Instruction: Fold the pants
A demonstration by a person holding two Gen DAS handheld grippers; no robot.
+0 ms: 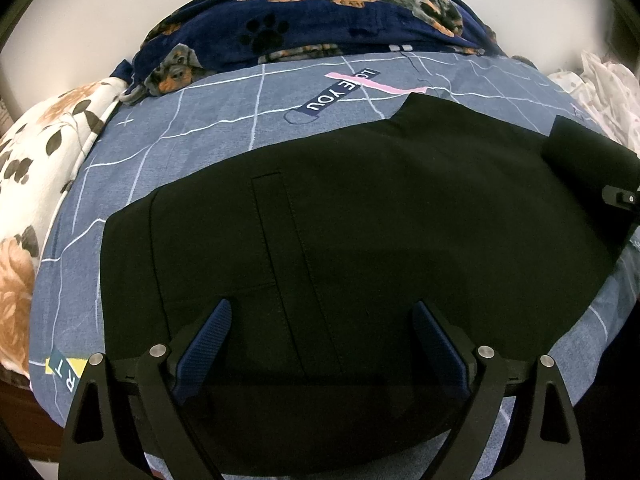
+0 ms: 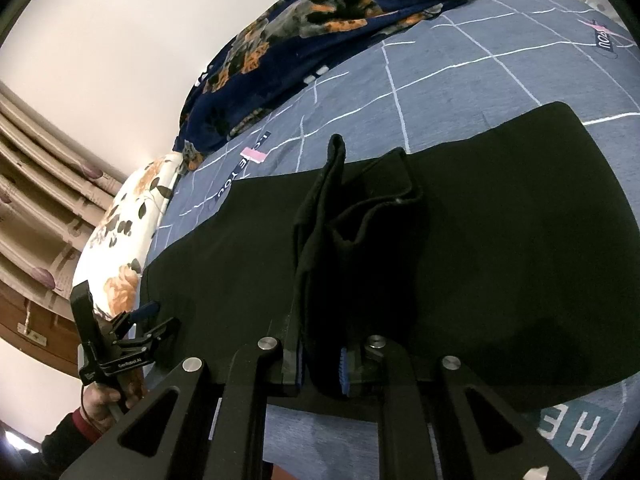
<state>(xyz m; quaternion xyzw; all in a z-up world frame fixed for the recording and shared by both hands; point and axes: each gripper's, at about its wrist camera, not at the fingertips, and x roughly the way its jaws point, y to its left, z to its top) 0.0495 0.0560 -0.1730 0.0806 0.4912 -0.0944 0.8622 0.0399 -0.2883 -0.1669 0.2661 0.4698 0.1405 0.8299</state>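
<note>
Right wrist view: right hand-held gripper (image 2: 322, 372) clamps bunched hem of black woven-cloth pants (image 2: 480, 248).
Left hand-held gripper (image 1: 320, 344): wide, empty.
Handling: soft, limp; grip edges.

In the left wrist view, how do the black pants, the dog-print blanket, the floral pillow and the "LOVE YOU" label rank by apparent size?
1. black pants, nearest the camera
2. dog-print blanket
3. floral pillow, partly cut off, so 2 and 3 are unsure
4. "LOVE YOU" label

Black hand-held gripper (image 1: 322, 322), blue ribbed pads (image 1: 210, 334), silver screws, red sleeve (image 2: 86, 424).
</note>
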